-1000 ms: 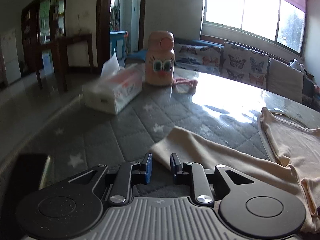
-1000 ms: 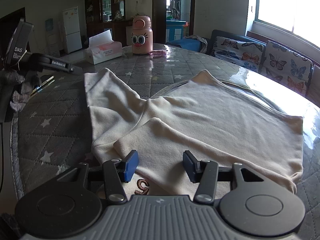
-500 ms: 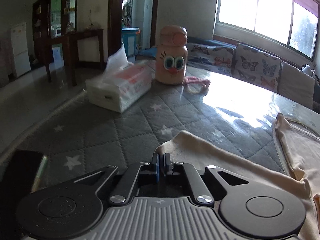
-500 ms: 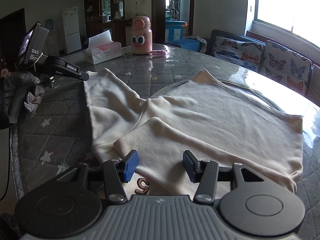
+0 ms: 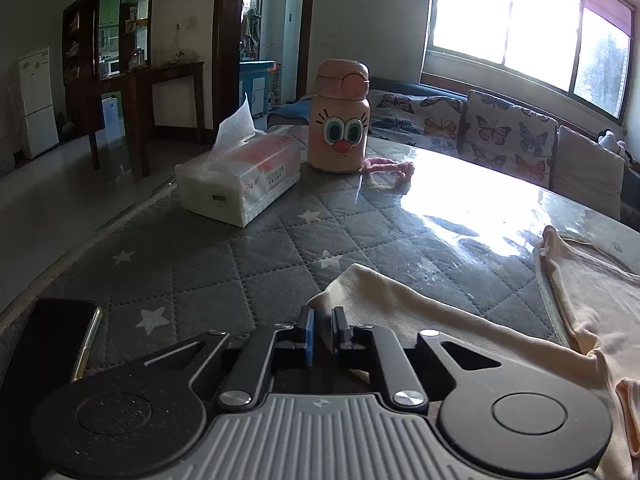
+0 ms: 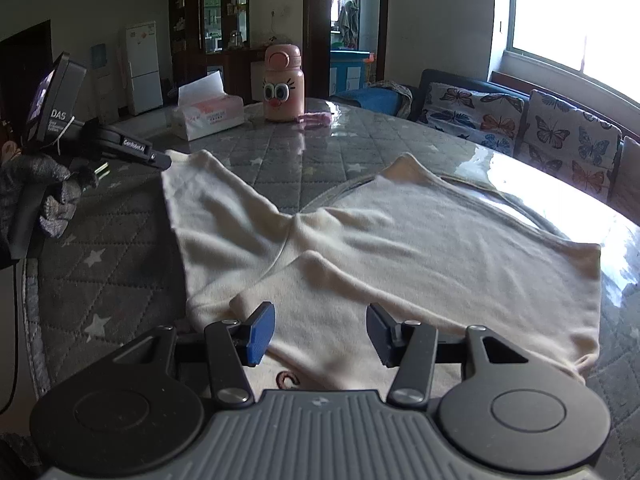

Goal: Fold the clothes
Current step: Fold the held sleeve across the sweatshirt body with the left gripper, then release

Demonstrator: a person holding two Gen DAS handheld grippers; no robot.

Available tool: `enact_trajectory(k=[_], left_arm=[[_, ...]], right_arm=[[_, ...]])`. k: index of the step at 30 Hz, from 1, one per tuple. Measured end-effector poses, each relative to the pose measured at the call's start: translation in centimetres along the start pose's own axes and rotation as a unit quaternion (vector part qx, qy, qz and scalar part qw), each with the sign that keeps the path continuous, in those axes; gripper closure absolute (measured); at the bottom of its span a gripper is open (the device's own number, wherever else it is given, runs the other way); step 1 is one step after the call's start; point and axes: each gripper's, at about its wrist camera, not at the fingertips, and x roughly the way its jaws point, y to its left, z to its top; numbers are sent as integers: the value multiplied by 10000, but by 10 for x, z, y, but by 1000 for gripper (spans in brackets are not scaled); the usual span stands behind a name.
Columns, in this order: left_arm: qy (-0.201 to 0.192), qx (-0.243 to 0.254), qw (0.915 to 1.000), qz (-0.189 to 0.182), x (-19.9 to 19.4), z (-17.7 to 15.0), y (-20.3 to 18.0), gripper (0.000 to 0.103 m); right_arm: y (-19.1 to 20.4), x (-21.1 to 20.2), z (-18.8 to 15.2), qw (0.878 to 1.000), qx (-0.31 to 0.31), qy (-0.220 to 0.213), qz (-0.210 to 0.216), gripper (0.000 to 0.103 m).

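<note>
Left gripper at the cream long-sleeved cotton top's sleeve cuff: jaws just reopened narrowly, cuff edge between them, unpinched. Right gripper half open, empty, over the hem. Sleeve fold in hand; next: re-pinch the cuff, carry it across the top.

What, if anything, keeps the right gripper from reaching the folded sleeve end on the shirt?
Probably nothing, so yes: the right gripper is open, and the sleeve end lies uncovered just ahead of its fingers.

A: Where does the left wrist camera look?
B: Low over the table, close, toward the bottle.
A: And the right?
B: Also low; both share bottle and tissue box
</note>
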Motion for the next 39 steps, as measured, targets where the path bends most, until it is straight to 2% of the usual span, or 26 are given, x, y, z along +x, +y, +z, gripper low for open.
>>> enact_trajectory(k=[1,2,5,7,11,13,16,20,24,27,32,39], left_arm=[[12,-26,10000,-15,-2,-1,0,57],[19,-45,10000,-30,-3,-2,0,52],[85,-88,9999,-76,-2,-6,-2,53],[149,-155,9997,-94,2,-7,-3,56],[175,-319,9993,-46,8,-6,-2,68],[170,-359,9992,-17,9,-5,-1,85],[161,-381,9991,3,10,-4,0,97],[-27,-340,9993,-166,-5,5,-10,99],[-383,-78,9969,-686,-35,22,-42,99],[-584,190,9907,-1212,-59,32,-76,99],[-807,734,9706,-2146,-93,38,-140,99],[-542,1315,9416,-3053,-104,15,-214,99]], right_arm=[[-1,1,2,10000,22,-18,-8,51],[-1,3,3,10000,36,-11,-12,51],[0,10,4,10000,35,50,0,51],[4,15,3,9999,-26,133,42,51],[6,14,1,9999,-61,126,51,51],[5,12,1,9999,-34,116,37,51],[3,10,1,9999,2,101,27,51],[0,3,0,10000,78,22,5,51],[-8,-10,-2,9997,222,-100,-55,51],[-18,-18,-8,9990,402,-144,-128,51],[-40,-35,-21,9962,788,-222,-298,51],[-71,-62,-44,9895,1267,-362,-592,51]])
